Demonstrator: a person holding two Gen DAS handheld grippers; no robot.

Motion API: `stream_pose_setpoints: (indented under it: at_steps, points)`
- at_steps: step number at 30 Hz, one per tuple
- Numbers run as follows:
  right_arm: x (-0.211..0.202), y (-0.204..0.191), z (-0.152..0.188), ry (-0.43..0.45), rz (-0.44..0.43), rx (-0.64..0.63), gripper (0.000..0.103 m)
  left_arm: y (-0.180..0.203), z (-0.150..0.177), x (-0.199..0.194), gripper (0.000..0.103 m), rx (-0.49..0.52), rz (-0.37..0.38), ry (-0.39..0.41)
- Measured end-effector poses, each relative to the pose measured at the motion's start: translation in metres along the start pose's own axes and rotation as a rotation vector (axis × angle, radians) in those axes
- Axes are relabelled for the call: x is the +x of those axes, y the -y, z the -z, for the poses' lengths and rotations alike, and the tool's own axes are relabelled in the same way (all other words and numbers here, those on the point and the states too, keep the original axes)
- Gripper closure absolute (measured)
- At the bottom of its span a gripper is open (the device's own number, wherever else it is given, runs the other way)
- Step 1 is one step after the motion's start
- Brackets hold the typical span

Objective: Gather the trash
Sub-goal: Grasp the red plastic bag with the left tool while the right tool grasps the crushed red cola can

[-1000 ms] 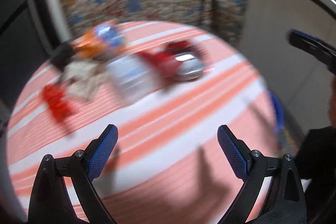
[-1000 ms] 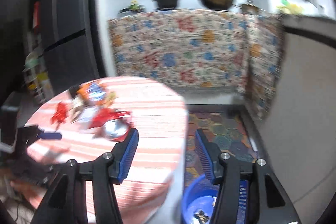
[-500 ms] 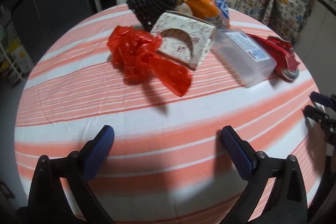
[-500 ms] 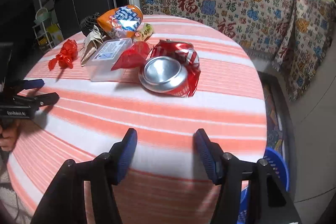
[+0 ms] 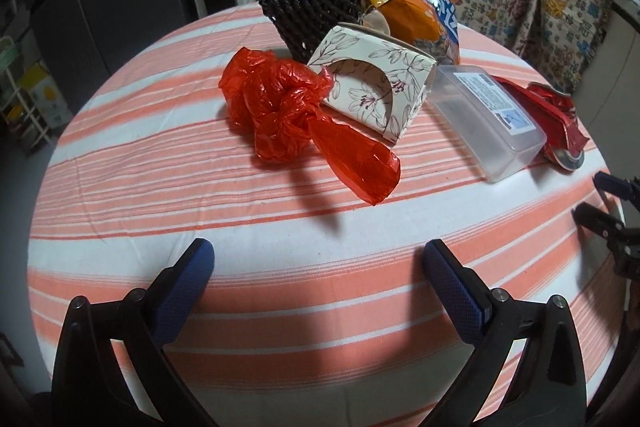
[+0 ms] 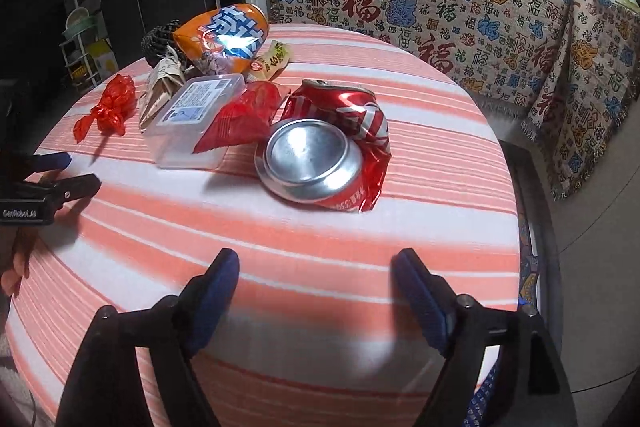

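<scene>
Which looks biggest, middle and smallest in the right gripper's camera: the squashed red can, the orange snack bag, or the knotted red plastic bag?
1. squashed red can, though it lies nearest the camera.
2. orange snack bag.
3. knotted red plastic bag, farther off.

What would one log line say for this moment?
left tool: open, empty | right tool: open, empty | crushed can, red bag: on table, untouched

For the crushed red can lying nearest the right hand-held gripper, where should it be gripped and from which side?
Probably across the crumpled red body of the crushed can, behind its silver base, coming from the near table edge with the right hand-held gripper. The can lies on its side, base facing that gripper; the flattened walls fit open jaws better than the wide disc.
</scene>
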State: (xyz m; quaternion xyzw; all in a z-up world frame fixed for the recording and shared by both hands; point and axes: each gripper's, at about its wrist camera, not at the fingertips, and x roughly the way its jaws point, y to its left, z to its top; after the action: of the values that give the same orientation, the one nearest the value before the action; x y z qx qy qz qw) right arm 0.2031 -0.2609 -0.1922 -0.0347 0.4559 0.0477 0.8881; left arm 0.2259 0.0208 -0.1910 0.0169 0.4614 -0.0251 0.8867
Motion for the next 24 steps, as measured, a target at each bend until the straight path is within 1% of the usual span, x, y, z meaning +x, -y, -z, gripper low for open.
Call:
stream_pose_setpoints:
  at_steps: [4, 8, 12, 13, 15, 19, 22, 24]
  points:
    - [0.014, 0.003, -0.017, -0.023, 0.003, 0.009, 0.012, -0.001, 0.001, -0.002, 0.000, 0.004, 0.006, 0.000]
    - [0.027, 0.005, -0.035, -0.034, 0.012, 0.027, 0.012, -0.003, 0.003, -0.004, 0.000, 0.004, 0.006, 0.000]
    - [0.036, 0.004, -0.045, -0.030, 0.027, 0.031, 0.012, -0.003, 0.003, -0.004, 0.000, 0.004, 0.006, 0.000]
    - [0.037, 0.004, -0.048, -0.033, 0.020, 0.026, 0.015, -0.003, 0.003, -0.004, 0.000, 0.004, 0.006, 0.000]
    - [0.035, 0.004, -0.049, -0.023, 0.017, 0.030, 0.023, -0.002, 0.003, -0.004, 0.000, 0.005, 0.007, 0.000]
    - [0.030, 0.009, -0.046, -0.011, 0.003, 0.060, 0.024, -0.003, 0.003, -0.006, 0.000, 0.006, 0.010, -0.001]
    - [0.025, 0.006, -0.041, -0.017, 0.014, 0.077, 0.024, -0.004, 0.003, -0.007, 0.000, 0.006, 0.019, 0.001]
    - [0.023, 0.004, -0.037, -0.014, 0.020, 0.082, 0.024, -0.012, 0.003, -0.012, 0.000, -0.015, 0.070, 0.015]
